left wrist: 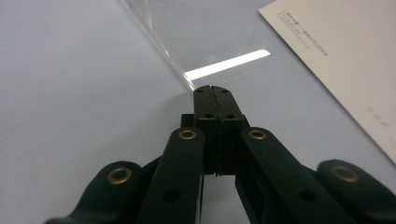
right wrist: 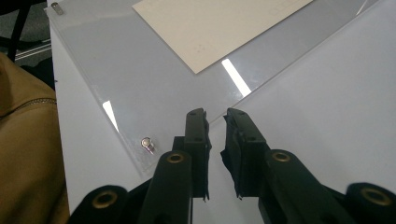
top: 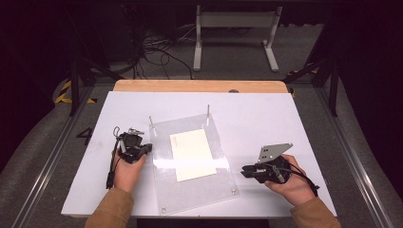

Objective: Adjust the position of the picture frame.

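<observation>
A clear acrylic plate (top: 192,190) lies in the middle of the white table (top: 285,118), with a cream paper card (top: 192,153) at its centre. My left gripper (top: 147,148) is at the plate's left edge. In the left gripper view its jaws (left wrist: 211,87) are pressed together with nothing between them, their tips over the plate's edge (left wrist: 177,65) and the card (left wrist: 341,60) off to the right. My right gripper (top: 243,170) lies just off the plate's right edge. Its jaws (right wrist: 215,113) stand a narrow gap apart with the plate's edge (right wrist: 280,70) running toward the gap.
Two thin metal pins (top: 151,121) (top: 207,111) stand at the plate's far corners. A small metal stud (right wrist: 147,143) sits in its near right corner. A tan sleeve (right wrist: 23,140) is close to the right gripper. A wooden strip (top: 199,85) borders the table's far edge.
</observation>
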`<state>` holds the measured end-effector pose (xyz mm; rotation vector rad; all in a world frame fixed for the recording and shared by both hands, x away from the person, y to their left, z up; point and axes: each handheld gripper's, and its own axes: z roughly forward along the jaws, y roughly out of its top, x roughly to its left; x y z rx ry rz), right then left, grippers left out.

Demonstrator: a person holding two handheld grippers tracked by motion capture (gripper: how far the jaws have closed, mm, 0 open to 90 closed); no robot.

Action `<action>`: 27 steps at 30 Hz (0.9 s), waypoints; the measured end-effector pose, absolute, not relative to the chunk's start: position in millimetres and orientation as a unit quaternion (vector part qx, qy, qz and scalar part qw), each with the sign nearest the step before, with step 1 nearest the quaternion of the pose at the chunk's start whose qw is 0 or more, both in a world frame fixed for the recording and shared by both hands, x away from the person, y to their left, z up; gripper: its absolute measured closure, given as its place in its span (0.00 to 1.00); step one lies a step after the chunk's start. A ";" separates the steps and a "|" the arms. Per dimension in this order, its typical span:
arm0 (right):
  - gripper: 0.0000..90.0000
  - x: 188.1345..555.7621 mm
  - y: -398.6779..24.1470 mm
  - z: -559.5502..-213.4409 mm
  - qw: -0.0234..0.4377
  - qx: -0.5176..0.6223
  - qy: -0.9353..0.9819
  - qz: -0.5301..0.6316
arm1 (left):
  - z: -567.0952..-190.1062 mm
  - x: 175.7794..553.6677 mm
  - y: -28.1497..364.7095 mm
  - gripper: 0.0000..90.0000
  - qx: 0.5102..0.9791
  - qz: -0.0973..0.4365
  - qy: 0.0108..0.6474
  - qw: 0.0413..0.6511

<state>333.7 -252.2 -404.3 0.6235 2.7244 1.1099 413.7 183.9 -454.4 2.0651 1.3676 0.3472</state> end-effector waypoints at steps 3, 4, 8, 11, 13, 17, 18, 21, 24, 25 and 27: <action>0.88 334.2 -253.4 -405.3 0.064 0.208 0.904 0.367 | -453.9 418.9 174.0 1.00 0.784 0.141 0.519 0.309; 0.88 334.3 -253.8 -405.9 0.063 0.209 0.904 0.367 | -454.3 420.8 171.8 1.00 0.783 0.139 0.519 0.313; 0.88 332.6 -256.1 -407.4 0.056 0.211 0.905 0.366 | -454.4 426.7 158.6 1.00 0.789 0.148 0.507 0.314; 0.89 328.7 -257.0 -408.1 0.051 0.208 0.907 0.361 | -454.2 431.0 150.5 1.00 0.793 0.147 0.501 0.314; 0.89 326.3 -256.9 -408.4 0.049 0.207 0.908 0.360 | -454.1 435.2 146.0 1.00 0.793 0.141 0.501 0.318; 0.88 319.8 -256.2 -408.3 0.049 0.205 0.911 0.353 | -455.3 440.3 136.3 1.00 0.793 0.138 0.495 0.328; 0.87 318.2 -256.1 -408.3 0.050 0.204 0.912 0.352 | -455.8 441.1 133.7 1.00 0.794 0.138 0.491 0.330; 0.87 312.6 -255.7 -408.1 0.050 0.202 0.914 0.347 | -456.0 445.2 127.9 1.00 0.796 0.131 0.486 0.336; 0.85 306.3 -252.9 -410.6 0.053 0.196 0.919 0.337 | -456.8 447.9 125.4 1.00 0.796 0.124 0.482 0.344; 0.84 304.2 -251.3 -412.6 0.053 0.194 0.921 0.333 | -457.0 448.1 126.0 1.00 0.797 0.124 0.479 0.346; 0.83 300.2 -247.4 -417.0 0.053 0.188 0.926 0.323 | -456.8 447.4 128.7 0.98 0.797 0.117 0.480 0.348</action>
